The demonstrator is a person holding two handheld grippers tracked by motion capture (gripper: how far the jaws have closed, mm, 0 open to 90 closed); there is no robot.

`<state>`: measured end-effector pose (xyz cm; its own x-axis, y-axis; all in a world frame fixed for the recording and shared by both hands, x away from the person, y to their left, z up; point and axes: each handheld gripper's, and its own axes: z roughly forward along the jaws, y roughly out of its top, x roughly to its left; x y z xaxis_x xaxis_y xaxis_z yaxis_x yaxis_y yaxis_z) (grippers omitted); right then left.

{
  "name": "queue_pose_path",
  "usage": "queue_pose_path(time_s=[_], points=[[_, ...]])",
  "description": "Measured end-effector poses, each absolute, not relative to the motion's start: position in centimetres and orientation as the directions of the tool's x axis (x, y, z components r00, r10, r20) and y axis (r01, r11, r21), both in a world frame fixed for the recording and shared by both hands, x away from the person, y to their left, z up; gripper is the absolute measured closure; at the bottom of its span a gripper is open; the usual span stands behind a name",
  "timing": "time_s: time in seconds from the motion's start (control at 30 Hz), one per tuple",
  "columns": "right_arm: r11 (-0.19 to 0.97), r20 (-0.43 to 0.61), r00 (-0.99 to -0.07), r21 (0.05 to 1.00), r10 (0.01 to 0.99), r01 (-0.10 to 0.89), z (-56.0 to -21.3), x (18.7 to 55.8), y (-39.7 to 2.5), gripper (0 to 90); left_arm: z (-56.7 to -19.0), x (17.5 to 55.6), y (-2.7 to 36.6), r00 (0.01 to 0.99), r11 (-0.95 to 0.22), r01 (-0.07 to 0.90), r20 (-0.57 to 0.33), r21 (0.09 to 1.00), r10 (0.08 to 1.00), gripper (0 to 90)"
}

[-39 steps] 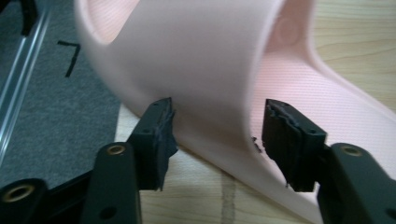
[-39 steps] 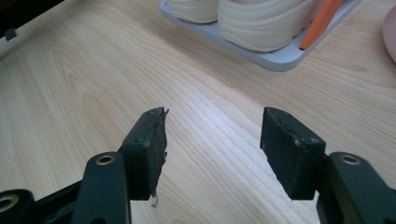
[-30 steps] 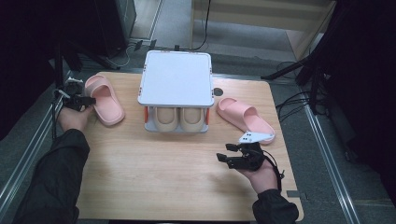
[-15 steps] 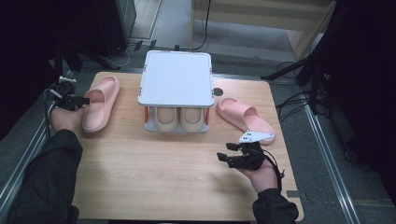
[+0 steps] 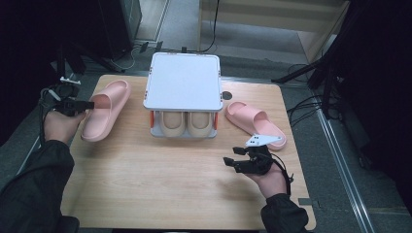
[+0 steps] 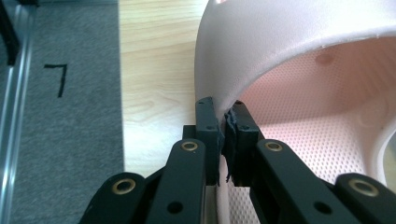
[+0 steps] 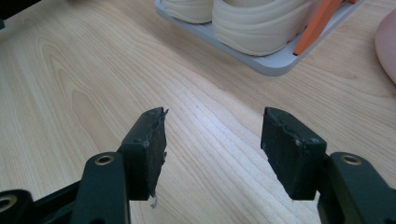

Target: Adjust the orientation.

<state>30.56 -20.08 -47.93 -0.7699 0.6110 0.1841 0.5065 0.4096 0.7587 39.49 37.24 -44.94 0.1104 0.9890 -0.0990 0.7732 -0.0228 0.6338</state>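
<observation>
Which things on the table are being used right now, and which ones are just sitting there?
In use:
- left pink slipper, its strap edge pinched by the left gripper
- small shoe rack, probably where it goes

Just sitting there:
- right pink slipper, lying flat on the table
- cream slippers, already on the rack's lower shelf
- right gripper, open above bare wood

Lit evenly from above; counter (image 5: pixel 145 194) bright, surroundings near black in high view. Soft, low-resolution high view. Mild glare on white rack top (image 5: pixel 182 80). Gripper views sharper on wood grain; near tongs slightly blurred. Pink slipper (image 6: pixel 299 51) softly shaded inside. Faint short shadows.
</observation>
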Motion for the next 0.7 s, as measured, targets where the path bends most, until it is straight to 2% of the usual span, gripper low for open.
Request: queue_pose_path(time_s=[0.57, 0.7], points=[[0.431, 0.185, -0.797, 0.760, 0.575, 0.487, -47.8, 31.9, -18.2, 40.7, -44.2, 31.1, 34.8, 0.255, -0.146, 0.754, -0.080, 0.640, 0.964, 85.1], [0.431, 0.177, -0.799, 0.765, 0.574, 0.479, -47.8, 32.4, -17.7, 40.8, -44.7, 29.1, 33.6, 0.290, -0.156, 0.750, -0.107, 0.643, 0.951, 85.0]])
